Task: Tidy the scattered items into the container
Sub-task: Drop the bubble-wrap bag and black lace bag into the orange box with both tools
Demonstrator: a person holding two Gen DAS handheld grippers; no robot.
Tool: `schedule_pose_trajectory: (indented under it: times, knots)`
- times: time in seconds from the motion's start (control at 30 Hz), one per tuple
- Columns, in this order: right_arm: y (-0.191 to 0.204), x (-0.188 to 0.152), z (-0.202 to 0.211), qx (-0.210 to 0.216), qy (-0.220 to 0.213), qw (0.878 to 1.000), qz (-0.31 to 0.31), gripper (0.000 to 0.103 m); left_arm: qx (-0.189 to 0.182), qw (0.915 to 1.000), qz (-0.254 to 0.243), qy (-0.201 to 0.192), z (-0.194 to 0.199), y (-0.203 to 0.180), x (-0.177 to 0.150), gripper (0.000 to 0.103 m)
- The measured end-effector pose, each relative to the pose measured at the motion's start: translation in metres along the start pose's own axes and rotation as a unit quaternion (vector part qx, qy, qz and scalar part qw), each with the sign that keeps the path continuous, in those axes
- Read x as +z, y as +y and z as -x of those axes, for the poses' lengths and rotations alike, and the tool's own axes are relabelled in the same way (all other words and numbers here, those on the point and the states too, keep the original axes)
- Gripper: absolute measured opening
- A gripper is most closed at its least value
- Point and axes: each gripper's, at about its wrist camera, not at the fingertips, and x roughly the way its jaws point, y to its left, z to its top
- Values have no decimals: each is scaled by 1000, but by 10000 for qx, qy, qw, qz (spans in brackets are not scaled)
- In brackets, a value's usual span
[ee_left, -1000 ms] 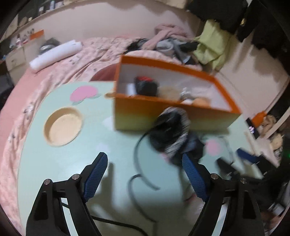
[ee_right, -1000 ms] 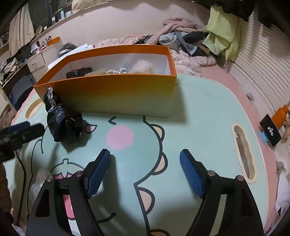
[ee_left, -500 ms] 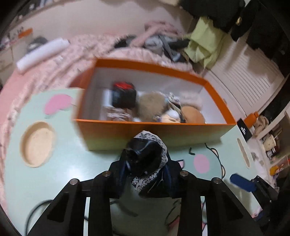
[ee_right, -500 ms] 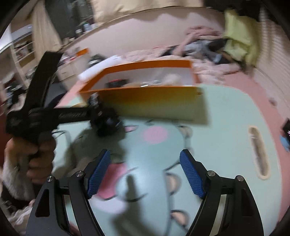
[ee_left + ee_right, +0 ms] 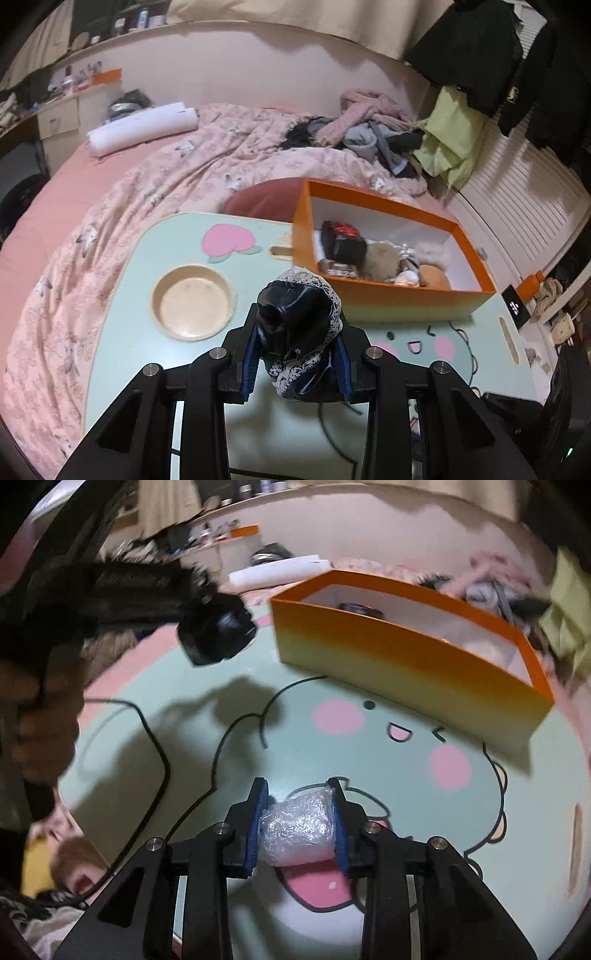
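The left gripper (image 5: 297, 354) is closed on a bundle of glossy black fabric with white lace trim (image 5: 299, 325); the blue pads (image 5: 249, 363) press its lower part on both sides and the bundle bulges up above the fingertips, clear of the table. The pale green table (image 5: 122, 332) with cartoon print lies below and ahead of this gripper. Ahead and to its right stands the orange box (image 5: 391, 295), open at the top and white inside, resting on the table top; it already holds a black item with red markings (image 5: 341, 242), two fluffy tan pieces (image 5: 378, 258) and some smaller objects too indistinct to name. Ahead and to the left of the same gripper a round recess (image 5: 194, 297) is sunk into the table. A black cable (image 5: 332, 435) trails across the surface just beneath the gripper. The right gripper (image 5: 297, 825) has just been closing, and its pads now squeeze a small wad of clear bubble wrap (image 5: 295, 827) between them, low over the printed pink mouth on the table. From the right wrist view, the orange box sits ahead and to the right, and the fabric bundle in the left gripper hangs ahead to the left, short of the box's near corner. A hand (image 5: 40, 716) grips the left tool's handle at far left, blurred.
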Motion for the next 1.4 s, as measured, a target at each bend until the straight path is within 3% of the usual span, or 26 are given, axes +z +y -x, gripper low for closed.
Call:
schedule_pose_trajectory:
  times: [0.2,0.37,0.5,0.6,0.67,0.73,0.77,0.8,1.13,1.4]
  knots:
    - [-36,46,8,-254,-700,9969,-246,32,-374,9982,-330,-325,3,-29,34,33]
    - [-64,95,19,-638,-1253,9894,-368,32,-427,9958,-463,-658,3,-43,69,33]
    - [-77,113,26,-621,-1452,9864,-449,32,-410,9949,-584,-713,-10,-53,93,33]
    - [-68,115,29,-813,-1492,9847,-377,33,-420,9952,-681,-563,-29,-61,100,36]
    - [-67,115,26,-912,-1473,9840,-411,34,-404,9959,-736,-325,-46,-65,98,54]
    - [-72,116,20,-1074,-1251,9848,-540,53,-336,9967,-729,-125,-64,-64,93,69]
    - [-76,116,13,-1193,-1080,9850,-628,73,-308,9969,-728,-60,-70,-63,90,71]
    - [-79,114,8,-1320,-981,9838,-714,78,-314,9968,-730,-24,-73,-63,87,72]
    - [-85,110,10,-1596,-926,9806,-667,78,-331,9982,-504,-7,-73,-56,83,76]
    - [-78,107,28,-1607,-1028,9792,-687,78,-208,9985,-477,-177,-44,-51,71,77]
